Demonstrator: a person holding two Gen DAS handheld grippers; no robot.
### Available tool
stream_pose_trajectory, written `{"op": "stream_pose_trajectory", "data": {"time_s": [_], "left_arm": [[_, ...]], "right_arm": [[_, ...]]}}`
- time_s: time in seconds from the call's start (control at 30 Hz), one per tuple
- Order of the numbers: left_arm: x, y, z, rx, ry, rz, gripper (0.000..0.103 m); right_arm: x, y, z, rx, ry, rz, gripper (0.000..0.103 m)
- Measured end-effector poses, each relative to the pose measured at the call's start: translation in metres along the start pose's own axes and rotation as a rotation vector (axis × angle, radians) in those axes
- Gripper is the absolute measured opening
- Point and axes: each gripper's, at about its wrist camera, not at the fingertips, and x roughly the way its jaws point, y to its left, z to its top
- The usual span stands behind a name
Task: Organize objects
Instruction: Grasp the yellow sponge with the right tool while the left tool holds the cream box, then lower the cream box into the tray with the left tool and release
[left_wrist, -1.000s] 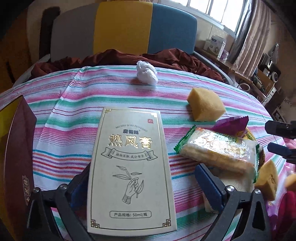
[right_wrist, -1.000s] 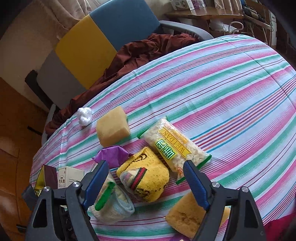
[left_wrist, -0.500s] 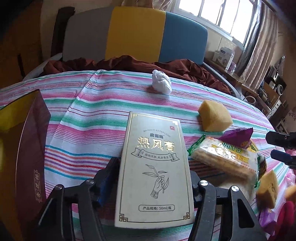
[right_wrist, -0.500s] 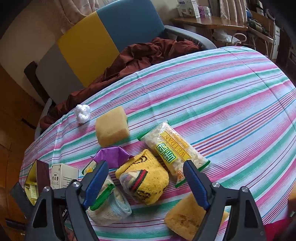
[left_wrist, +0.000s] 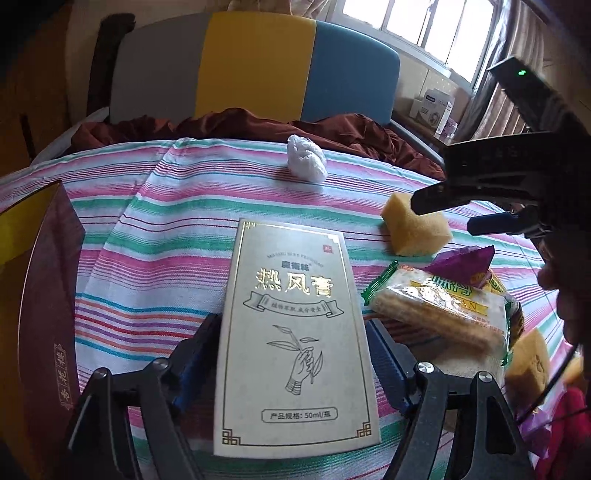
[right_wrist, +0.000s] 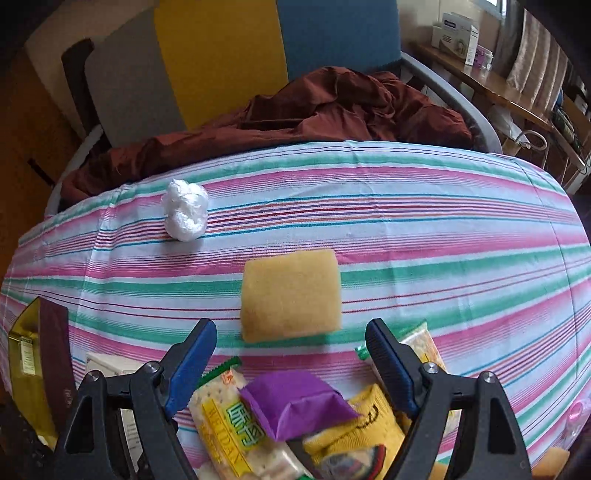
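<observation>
Two tongs work over the striped surface (right_wrist: 424, 221). Left tongs (left_wrist: 295, 354) are closed snugly on the cream box (left_wrist: 295, 332), blue pads pressing both long sides. Right tongs (right_wrist: 291, 354) gape wide and grip nothing; a yellow sponge (right_wrist: 290, 293) lies just ahead between the fingers, a purple packet (right_wrist: 291, 406) and cracker pack (right_wrist: 229, 424) beneath them.
</observation>
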Motion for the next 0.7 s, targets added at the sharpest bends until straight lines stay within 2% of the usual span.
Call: {"op": "stream_pose_trajectory", "data": {"time_s": [0.13, 0.2, 0.23, 0.33, 0.4, 0.57, 0.7], "left_arm": [[0.000, 0.003, -0.001, -0.015, -0.010, 0.027, 0.064], [0.000, 0.005, -0.001, -0.024, -0.015, 0.040, 0.060], [-0.001, 0.007, -0.001, -0.034, -0.020, 0.049, 0.054], [-0.002, 0.012, -0.001, -0.053, -0.025, 0.027, 0.054], [-0.002, 0.010, -0.002, -0.047, -0.025, 0.034, 0.054], [-0.004, 0.010, -0.003, -0.045, -0.027, 0.034, 0.054], [-0.005, 0.009, -0.002, -0.043, -0.027, 0.038, 0.054]], "right_arm": [[0.028, 0.006, 0.011, -0.014, 0.068, -0.072, 0.084], [0.043, 0.005, 0.011, -0.013, 0.113, -0.092, 0.064], [0.048, 0.003, 0.009, 0.000, 0.120, -0.060, 0.062], [0.042, 0.004, 0.004, -0.010, 0.072, -0.062, 0.057], [0.028, 0.007, -0.001, -0.030, 0.024, -0.029, 0.057], [-0.035, 0.023, -0.018, -0.074, -0.140, 0.054, 0.057], [-0.081, 0.012, -0.053, -0.049, -0.261, 0.100, 0.057]]}}
